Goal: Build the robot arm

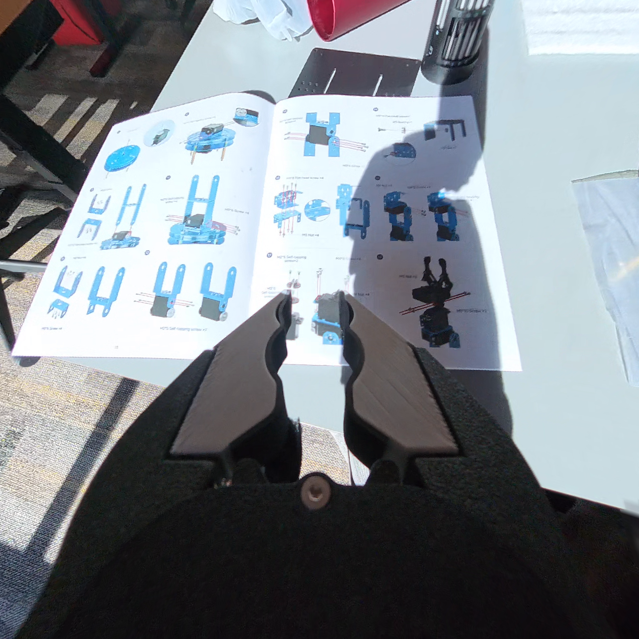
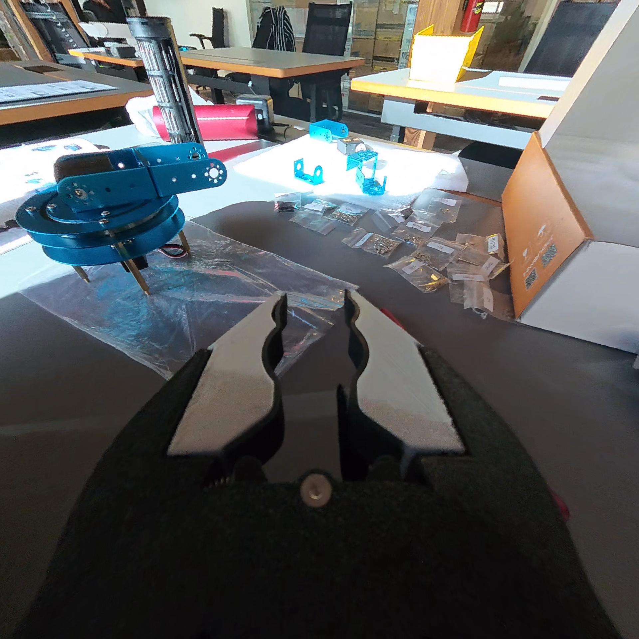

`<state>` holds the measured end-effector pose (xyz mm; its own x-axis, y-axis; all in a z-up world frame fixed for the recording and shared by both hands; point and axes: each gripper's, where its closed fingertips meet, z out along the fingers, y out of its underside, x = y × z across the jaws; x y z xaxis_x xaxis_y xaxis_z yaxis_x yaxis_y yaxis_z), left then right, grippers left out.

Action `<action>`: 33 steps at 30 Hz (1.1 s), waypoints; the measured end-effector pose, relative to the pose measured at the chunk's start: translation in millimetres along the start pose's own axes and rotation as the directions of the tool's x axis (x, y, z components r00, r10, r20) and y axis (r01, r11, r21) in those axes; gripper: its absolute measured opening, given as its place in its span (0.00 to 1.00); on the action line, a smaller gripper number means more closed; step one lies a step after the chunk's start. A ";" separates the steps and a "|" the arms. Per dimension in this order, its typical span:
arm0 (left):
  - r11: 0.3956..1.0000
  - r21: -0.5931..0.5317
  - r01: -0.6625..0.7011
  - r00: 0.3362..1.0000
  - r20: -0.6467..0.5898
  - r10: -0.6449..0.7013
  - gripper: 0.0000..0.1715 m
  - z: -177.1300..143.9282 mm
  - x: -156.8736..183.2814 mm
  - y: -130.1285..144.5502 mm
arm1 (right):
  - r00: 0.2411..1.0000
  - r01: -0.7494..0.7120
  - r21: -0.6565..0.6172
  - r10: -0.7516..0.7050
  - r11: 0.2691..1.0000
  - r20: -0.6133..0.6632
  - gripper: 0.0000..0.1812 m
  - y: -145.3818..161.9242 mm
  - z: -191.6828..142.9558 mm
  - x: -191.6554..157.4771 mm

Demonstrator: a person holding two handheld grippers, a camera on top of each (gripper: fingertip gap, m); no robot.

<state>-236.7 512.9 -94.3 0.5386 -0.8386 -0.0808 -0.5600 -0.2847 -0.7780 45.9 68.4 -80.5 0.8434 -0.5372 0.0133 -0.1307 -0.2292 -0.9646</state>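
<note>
My left gripper (image 1: pixel 315 297) is open and empty, held above the near edge of an open instruction booklet (image 1: pixel 193 221) with blue assembly drawings, lying flat on the white table (image 1: pixel 553 138). My right gripper (image 2: pixel 315 297) is open and empty, low over a clear plastic sheet (image 2: pixel 193 311) on the table. A partly built blue metal turntable with a servo and bracket arm (image 2: pixel 114 204) stands on brass legs to its left. Loose blue brackets (image 2: pixel 307 171) and several small bags of screws (image 2: pixel 408 242) lie ahead and to the right.
A black cylindrical fan (image 1: pixel 453 38), a red tube (image 1: pixel 339 17), a black slotted plate (image 1: pixel 356 74) and white plastic wrap lie behind the booklet. A clear bag (image 1: pixel 612 256) lies at the right. An open orange-and-white box (image 2: pixel 570 224) stands at the right. Other desks and chairs stand beyond. The grippers' ends are close to 55 centimetres from one another. From the left gripper's tips to the black cylindrical fan (image 1: pixel 453 38) is close to 30 centimetres.
</note>
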 end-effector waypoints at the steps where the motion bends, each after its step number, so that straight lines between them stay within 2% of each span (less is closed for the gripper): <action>1: 1.000 -0.008 -0.011 1.000 -0.001 0.011 0.15 1.3 5.1 -4.7 | 1.000 0.006 -0.006 -0.006 1.000 -0.001 0.17 0.9 0.7 -0.6; 7: 0.993 -0.026 -0.113 0.993 0.022 0.113 0.15 8.3 35.2 -38.6 | 1.000 0.000 -0.074 0.001 0.997 0.020 0.18 9.9 7.8 -2.6; 14: 0.981 -0.034 -0.188 0.982 -0.001 0.189 0.15 26.7 69.7 -69.1 | 0.992 -0.107 -0.013 0.108 0.994 0.063 0.18 2.1 1.7 3.1; 26: 0.956 -0.021 -0.292 0.956 -0.037 0.291 0.16 48.3 105.6 -108.5 | 0.995 -0.092 0.003 0.092 0.996 0.041 0.18 0.3 0.4 4.7; 33: 0.890 -0.025 -0.455 0.890 -0.010 0.455 0.16 57.2 120.8 -132.5 | 0.992 -0.115 0.003 0.115 0.993 0.061 0.18 0.3 0.4 4.7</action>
<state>-61.4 476.0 -36.7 0.2182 -0.8808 -0.4201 -0.7591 0.1173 -0.6403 50.0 66.2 -80.8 0.8528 -0.5097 -0.1135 -0.2254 -0.1633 -0.9605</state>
